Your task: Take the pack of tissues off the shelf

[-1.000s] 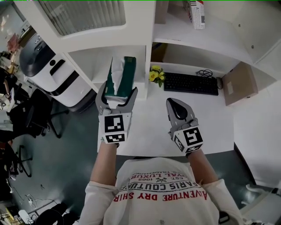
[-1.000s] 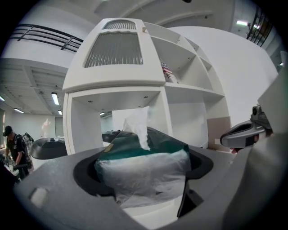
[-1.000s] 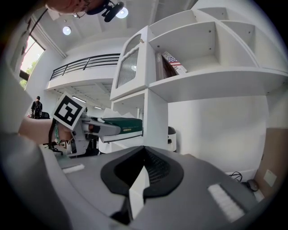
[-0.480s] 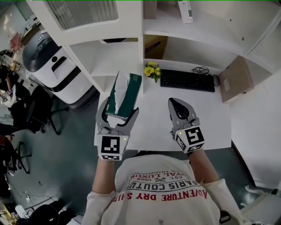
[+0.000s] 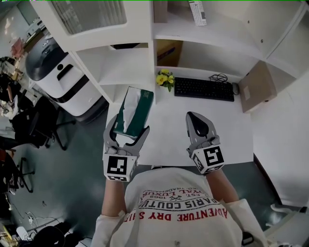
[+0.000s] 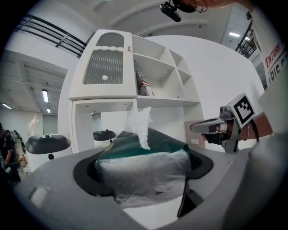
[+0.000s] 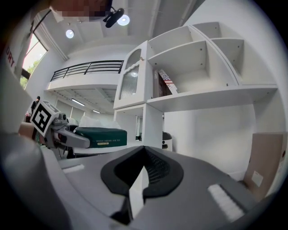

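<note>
The pack of tissues (image 5: 133, 112) is dark green with a clear plastic end and a white tissue sticking out of its top. My left gripper (image 5: 128, 128) is shut on its near end and holds it in the air over the desk's left edge, away from the white shelf (image 5: 130, 62). In the left gripper view the pack (image 6: 144, 166) fills the space between the jaws, its wrap pressed against both. My right gripper (image 5: 195, 118) hovers over the desk to the right, shut, with nothing in it. The right gripper view shows its jaws (image 7: 143, 168) meeting, with the pack (image 7: 101, 136) off to the left.
On the white desk (image 5: 169, 125) a black keyboard (image 5: 203, 89) lies at the back, with yellow flowers (image 5: 165, 79) to its left and a cardboard panel (image 5: 258, 87) at its right. A white round machine (image 5: 53, 67) stands left of the shelf. Books (image 5: 197, 12) stand on an upper shelf.
My left gripper has drawn the pack of tissues back from the shelf opening toward the person and lower. The right gripper has hardly moved.
</note>
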The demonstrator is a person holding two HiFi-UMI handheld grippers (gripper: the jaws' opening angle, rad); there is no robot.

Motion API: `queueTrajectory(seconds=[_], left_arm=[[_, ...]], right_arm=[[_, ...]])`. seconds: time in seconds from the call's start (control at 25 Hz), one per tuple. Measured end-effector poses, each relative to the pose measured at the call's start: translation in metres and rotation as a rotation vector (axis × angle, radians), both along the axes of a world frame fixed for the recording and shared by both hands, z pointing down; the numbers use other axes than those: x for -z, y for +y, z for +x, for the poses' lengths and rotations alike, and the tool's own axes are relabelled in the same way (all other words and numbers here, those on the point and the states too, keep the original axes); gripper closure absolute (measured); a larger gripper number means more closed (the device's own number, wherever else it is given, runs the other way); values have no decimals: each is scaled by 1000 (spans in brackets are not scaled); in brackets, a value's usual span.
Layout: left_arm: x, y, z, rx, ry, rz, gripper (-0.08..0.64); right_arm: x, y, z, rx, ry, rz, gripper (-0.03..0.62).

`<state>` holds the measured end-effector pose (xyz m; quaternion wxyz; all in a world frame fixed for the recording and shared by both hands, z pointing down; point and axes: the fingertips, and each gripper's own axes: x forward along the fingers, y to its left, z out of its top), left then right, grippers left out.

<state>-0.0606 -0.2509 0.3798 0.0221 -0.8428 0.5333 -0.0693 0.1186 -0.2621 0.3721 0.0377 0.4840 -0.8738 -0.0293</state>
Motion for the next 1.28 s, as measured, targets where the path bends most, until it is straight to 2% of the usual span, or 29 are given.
queueTrajectory(seconds=[0.12,0.28,0.64,0.84,0.96,1.28], left_arm=[[2,-4,-3,4,5,-5,112],[7,-6,-8,8,0,14,112],[6,-9,-18,9,2,-2,112],[1,-13,-21,28,14,-12,112],[1,-14,-21,29,-4,-6,112],[2,-11,-18,28,0,-4,112]], right_arm=[[6,3,-5,9,29,32,594],[3,4,-10,26,22,21,593],[2,8,-25,50,64,31,594],[-3,3,-24,32,48,-5,592],[-3,2,-26,36,54,-2,592],[-8,0,-21,26,2,-51,592]])
